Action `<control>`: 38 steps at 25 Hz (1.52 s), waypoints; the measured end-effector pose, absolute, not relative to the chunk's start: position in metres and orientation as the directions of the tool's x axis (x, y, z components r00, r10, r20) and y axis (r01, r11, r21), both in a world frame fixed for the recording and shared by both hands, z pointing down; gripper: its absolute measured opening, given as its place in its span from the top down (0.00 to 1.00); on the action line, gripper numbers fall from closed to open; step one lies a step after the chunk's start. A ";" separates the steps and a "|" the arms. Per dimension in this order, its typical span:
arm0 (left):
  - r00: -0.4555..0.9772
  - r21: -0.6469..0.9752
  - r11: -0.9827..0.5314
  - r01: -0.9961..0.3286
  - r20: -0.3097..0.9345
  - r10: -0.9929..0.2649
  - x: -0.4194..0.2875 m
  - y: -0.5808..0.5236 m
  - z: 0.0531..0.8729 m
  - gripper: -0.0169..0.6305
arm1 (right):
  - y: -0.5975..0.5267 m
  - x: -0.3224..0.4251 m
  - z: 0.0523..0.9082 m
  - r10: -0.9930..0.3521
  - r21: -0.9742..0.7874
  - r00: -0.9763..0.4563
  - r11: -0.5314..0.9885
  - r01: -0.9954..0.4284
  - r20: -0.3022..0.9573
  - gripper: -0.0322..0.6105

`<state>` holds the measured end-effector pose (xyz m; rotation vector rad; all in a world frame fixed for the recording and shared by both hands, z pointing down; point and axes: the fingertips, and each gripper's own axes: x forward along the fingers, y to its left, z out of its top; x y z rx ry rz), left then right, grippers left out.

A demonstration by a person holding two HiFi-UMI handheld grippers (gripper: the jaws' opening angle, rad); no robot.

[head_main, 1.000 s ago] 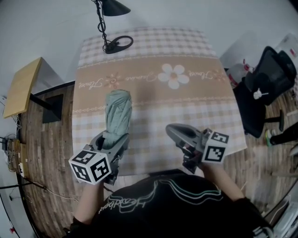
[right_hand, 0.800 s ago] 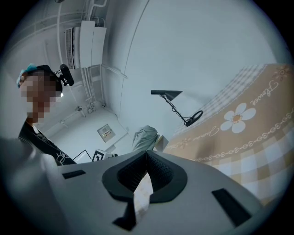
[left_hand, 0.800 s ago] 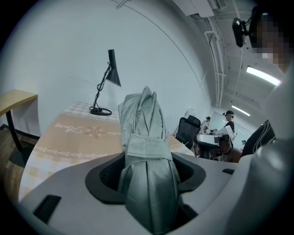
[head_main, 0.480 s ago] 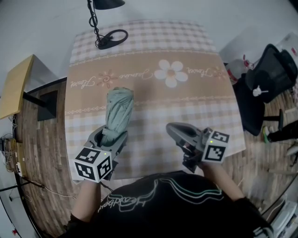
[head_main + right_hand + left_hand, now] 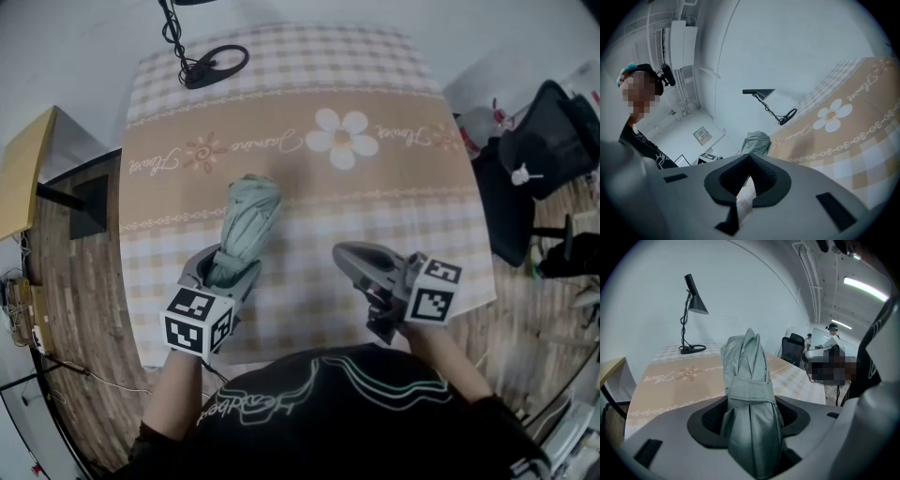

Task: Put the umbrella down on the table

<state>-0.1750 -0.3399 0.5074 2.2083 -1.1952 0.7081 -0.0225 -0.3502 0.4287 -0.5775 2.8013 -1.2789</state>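
Here our left gripper (image 5: 226, 270) was clamped on the folded umbrella (image 5: 247, 218), angled over the tabletop (image 5: 384, 211); our right gripper (image 5: 350, 257) was closed, empty. Next we needed to lower and release.

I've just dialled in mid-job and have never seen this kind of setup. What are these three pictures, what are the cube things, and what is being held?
There is no robot arm here. A person holds a two-jaw gripper in each hand, and the cubes with square markers are part of those grippers. The head view comes from a camera on the person's head, looking steeply down at the table, which has a checked cloth with a flower band. The other two pictures come from cameras riding on each gripper, looking along its jaws. A black desk lamp stands at the table's far edge. The left gripper is closed on a folded grey-green umbrella, which points away from the person over the cloth. Whether it touches the table, I cannot tell. The right gripper is shut with nothing in it.
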 end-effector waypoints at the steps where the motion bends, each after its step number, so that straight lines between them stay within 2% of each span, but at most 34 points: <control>1: 0.469 0.189 -0.479 -0.857 0.668 -0.577 -0.174 -0.341 0.512 0.56 | -0.352 -0.023 0.430 -0.333 -0.732 -0.932 0.597 -0.327 0.145 0.93; 7: 0.436 0.124 -0.514 -0.849 0.714 -0.548 -0.174 -0.347 0.537 0.56 | -0.360 -0.020 0.439 -0.335 -0.735 -0.929 0.588 -0.336 0.157 0.93; 23: 0.385 0.101 -0.523 -0.847 0.793 -0.472 -0.181 -0.350 0.598 0.56 | -0.369 -0.029 0.454 -0.320 -0.746 -0.930 0.573 -0.340 0.179 0.93; 38: 0.403 0.156 -0.523 -0.838 0.824 -0.400 -0.180 -0.351 0.614 0.55 | -0.369 -0.041 0.451 -0.319 -0.751 -0.934 0.575 -0.325 0.160 0.93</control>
